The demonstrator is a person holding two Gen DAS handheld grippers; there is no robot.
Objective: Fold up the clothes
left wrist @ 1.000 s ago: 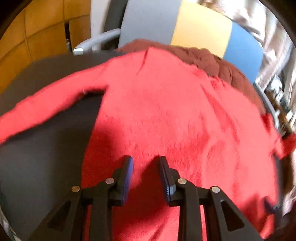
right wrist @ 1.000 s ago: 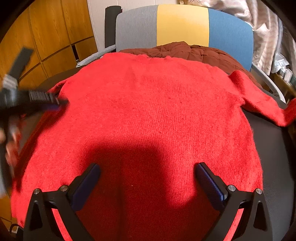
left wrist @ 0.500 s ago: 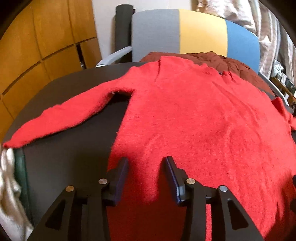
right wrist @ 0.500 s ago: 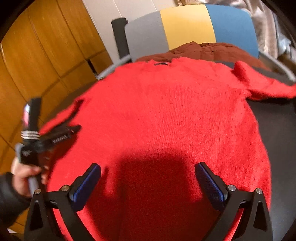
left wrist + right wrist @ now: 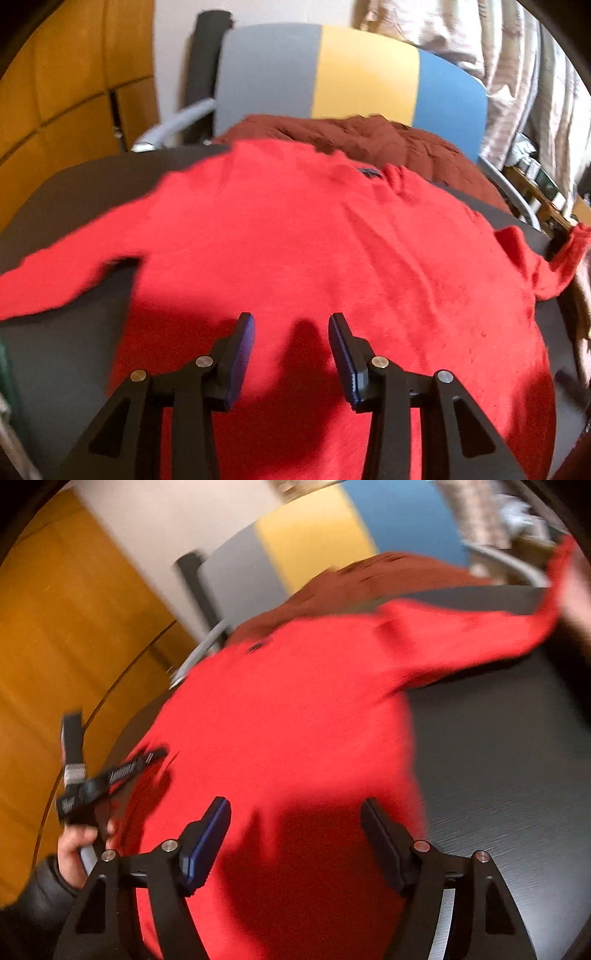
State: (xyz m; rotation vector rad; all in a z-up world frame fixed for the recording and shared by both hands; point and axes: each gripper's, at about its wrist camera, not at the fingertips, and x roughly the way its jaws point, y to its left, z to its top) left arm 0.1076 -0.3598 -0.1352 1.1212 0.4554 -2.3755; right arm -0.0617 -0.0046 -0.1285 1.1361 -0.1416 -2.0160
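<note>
I have the red sweater spread flat across the dark bench, body lying straight ahead of both sets of jaws, collar at the far end toward the chair and hem nearest me. Its long axis runs away from me, hem to collar; the sleeves stick out crosswise. From the left wrist camera, the left sleeve reaches out flat over the bench to my left, well apart from the body. From the right wrist camera, the right sleeve stretches out to the far right, its cuff lifted near the frame edge — what holds it there I cannot tell through the blur.

My left gripper hangs over the lower left part of the body, jaws parted narrowly with nothing between them. My right gripper sits over the hem region, jaws spread wide and empty, its right jaw past the sweater's side edge over bare bench. My left hand shows at the edge of that view.

I judge the first fold is a sleeve brought across the body; the left gripper is nearer the left sleeve, the right nearer the right.

The knit looks thick, fuzzy and soft, lightly wrinkled near the right shoulder. A dark label shows at the collar. A brown garment is heaped just behind it.
</note>
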